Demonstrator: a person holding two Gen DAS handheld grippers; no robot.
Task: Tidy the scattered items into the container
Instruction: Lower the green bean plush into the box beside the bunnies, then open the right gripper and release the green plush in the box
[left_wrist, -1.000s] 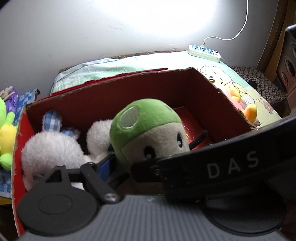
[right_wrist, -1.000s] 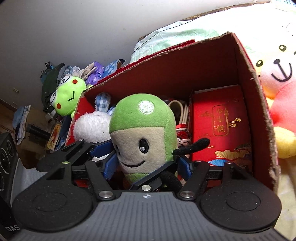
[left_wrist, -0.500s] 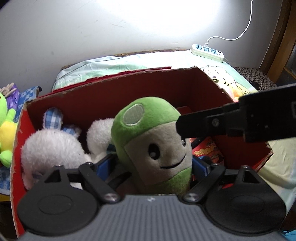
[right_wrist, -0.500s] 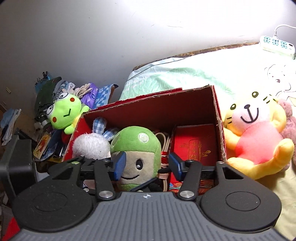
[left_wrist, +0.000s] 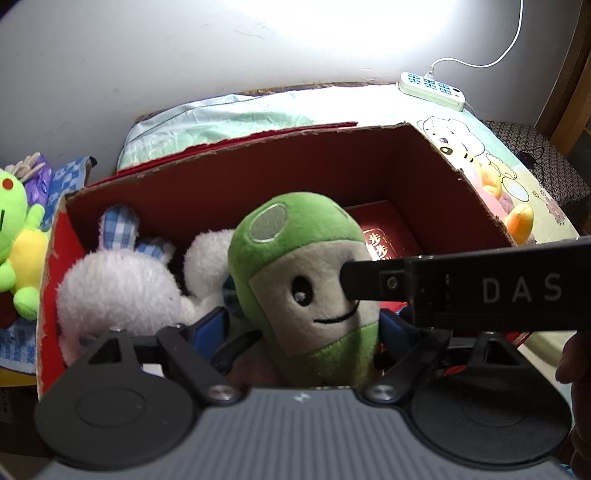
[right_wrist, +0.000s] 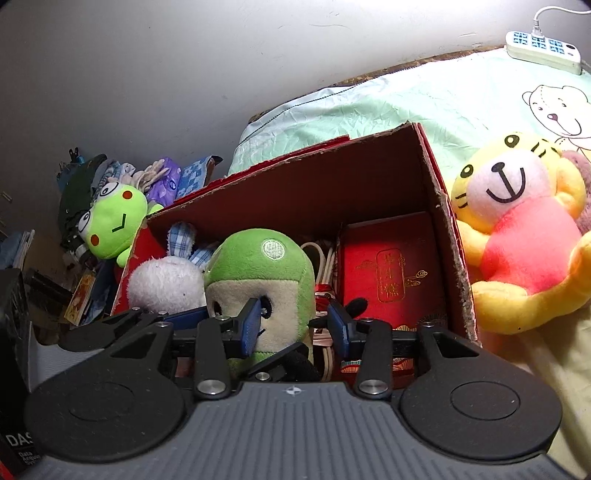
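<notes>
Two grippers work over a red box (left_wrist: 424, 162) that sits on a bed (right_wrist: 388, 96); inside the box a green plush (left_wrist: 306, 273) stands upright, face toward the cameras, between a white bunny (left_wrist: 122, 288) at the left and a red packet (right_wrist: 388, 273) at the right; some white cord (right_wrist: 325, 258) lies coiled between the plush and the packet.

Left gripper (left_wrist: 303, 328): its jaws stand wide, one blue pad on each side of the lower part of the green plush; the left pad looks clear of the plush, and whether the right one presses on it I cannot tell, so no firm grip shows.

Right gripper (right_wrist: 295, 325): its jaws are closing, blue pads drawn in toward each other in front of the green plush; in its own view the left pad overlaps the plush's face while the right pad stands apart beside it, and nothing is pinched between them. In the left wrist view the black body of the right gripper crosses the frame from the right, its tip just in front of the plush's face.

Outside the box, a yellow bear (right_wrist: 517, 236) in a pink top lies on the bed just beside the box's right wall; a green frog (right_wrist: 114, 221) sits beyond the left wall among a heap of cloth; a white power strip (left_wrist: 432, 90) rests at the far edge of the bed near the wall.
</notes>
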